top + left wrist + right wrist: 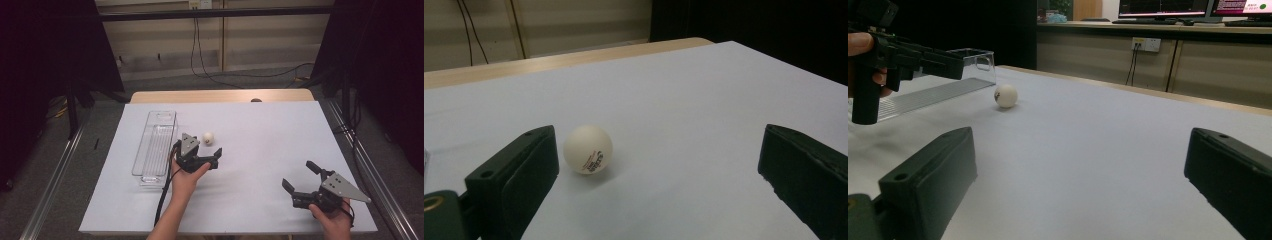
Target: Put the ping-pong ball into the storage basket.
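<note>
White ball [208,137] on bench [260,130], approx center, just beside clear tray [155,147] at its 3 o'clock. Left tool [200,150] spread wide, ball near inner jaw. Right tool [300,177] spread, empty, at 5 o'clock.

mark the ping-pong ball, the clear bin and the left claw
ping-pong ball [588,149], left gripper view, centre of the ball
clear bin [141,152], high view, left wall
left claw [212,145], high view, gap between the open jaws

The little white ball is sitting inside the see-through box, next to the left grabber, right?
Not quite. The white ball lies on the white table cover, outside the clear box, as the high view shows. It is indeed next to the left gripper, whose jaws are open.
</note>
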Action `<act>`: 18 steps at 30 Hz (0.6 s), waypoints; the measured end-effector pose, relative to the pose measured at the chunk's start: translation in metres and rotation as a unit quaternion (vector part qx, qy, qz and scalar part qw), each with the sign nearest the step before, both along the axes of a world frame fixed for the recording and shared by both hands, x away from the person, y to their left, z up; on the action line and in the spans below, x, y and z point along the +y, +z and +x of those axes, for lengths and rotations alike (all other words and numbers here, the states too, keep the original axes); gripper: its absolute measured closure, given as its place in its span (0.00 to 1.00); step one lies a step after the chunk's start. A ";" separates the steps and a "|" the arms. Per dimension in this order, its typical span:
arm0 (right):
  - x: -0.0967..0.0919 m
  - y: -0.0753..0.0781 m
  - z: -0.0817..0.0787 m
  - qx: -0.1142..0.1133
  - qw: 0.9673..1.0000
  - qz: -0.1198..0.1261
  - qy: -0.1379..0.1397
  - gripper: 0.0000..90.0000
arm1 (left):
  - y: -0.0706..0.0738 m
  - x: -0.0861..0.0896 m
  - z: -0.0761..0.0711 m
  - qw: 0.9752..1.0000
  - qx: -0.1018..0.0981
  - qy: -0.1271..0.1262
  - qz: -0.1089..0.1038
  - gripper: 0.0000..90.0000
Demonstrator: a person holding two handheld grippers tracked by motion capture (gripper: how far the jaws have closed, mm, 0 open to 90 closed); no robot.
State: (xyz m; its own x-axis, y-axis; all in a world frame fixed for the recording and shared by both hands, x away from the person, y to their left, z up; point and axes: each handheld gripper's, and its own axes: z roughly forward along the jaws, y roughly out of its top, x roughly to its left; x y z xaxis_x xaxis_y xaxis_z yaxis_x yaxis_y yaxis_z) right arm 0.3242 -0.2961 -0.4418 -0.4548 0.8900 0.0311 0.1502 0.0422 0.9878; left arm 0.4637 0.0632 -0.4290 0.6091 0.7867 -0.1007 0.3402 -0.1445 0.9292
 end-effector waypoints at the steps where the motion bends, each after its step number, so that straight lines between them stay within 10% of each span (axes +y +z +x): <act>1: 0.000 0.000 0.000 0.001 1.000 -0.002 0.005 0.00 | 0.000 -0.001 0.000 1.000 0.000 0.006 -0.009 0.03; 18: 0.000 0.001 0.000 -0.002 1.000 -0.001 0.000 0.00 | 0.000 -0.003 0.011 1.000 0.009 0.014 0.008 0.04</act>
